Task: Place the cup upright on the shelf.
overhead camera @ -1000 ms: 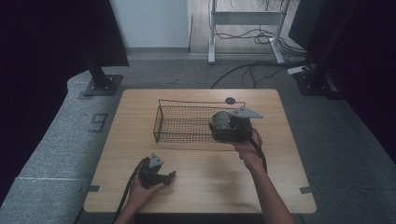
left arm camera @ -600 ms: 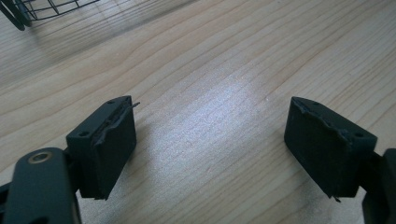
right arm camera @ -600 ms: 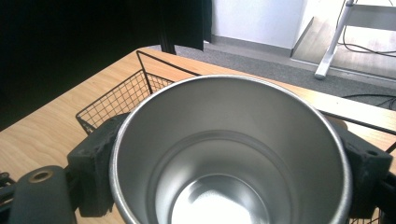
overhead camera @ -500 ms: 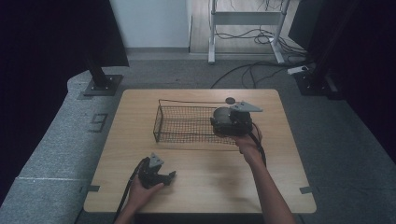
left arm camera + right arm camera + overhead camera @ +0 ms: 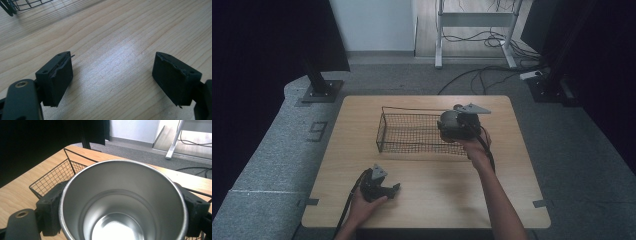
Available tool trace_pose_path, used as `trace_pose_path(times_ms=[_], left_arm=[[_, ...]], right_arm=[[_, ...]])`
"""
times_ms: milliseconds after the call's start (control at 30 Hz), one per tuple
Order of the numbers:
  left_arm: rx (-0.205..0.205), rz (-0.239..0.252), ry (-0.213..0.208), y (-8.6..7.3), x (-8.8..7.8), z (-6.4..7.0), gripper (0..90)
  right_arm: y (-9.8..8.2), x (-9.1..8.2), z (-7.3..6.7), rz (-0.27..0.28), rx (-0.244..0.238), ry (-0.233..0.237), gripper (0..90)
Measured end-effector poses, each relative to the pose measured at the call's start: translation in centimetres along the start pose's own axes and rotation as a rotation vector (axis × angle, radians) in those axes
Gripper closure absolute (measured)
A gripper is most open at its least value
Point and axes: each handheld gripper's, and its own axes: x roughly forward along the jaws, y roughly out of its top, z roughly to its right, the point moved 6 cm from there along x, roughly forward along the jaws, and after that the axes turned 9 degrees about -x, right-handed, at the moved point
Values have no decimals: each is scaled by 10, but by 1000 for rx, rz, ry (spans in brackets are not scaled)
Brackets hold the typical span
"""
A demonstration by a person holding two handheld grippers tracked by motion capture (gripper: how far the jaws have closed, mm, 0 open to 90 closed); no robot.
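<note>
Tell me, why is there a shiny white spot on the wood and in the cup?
Left gripper view: lamp glare whitens the table between the open fingers. Right gripper view: light bounces off the steel cup, brightest at its bottom. High view: dim, dark room edges.

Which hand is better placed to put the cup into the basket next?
Right, probably. The right tongs already hold the metal cup at the wire basket. The left tongs are open and empty, low over the table near the front edge.
</note>
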Motion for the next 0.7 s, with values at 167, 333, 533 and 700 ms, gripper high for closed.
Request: trace_pose_path(times_ms=[167,333,533,700], left_arm=[[0,0,-1,0,0,0,169],[0,0,-1,0,0,0,169],[-3,2,-2,0,0,0,169],[0,0,-2,0,0,0,168]], right_arm=[[1,7,4,-5,11,-8,137],[2,15,8,-17,14,-10,137],[3,24,10,-28,21,-6,137],[2,33,12,-40,28,-8,137]])
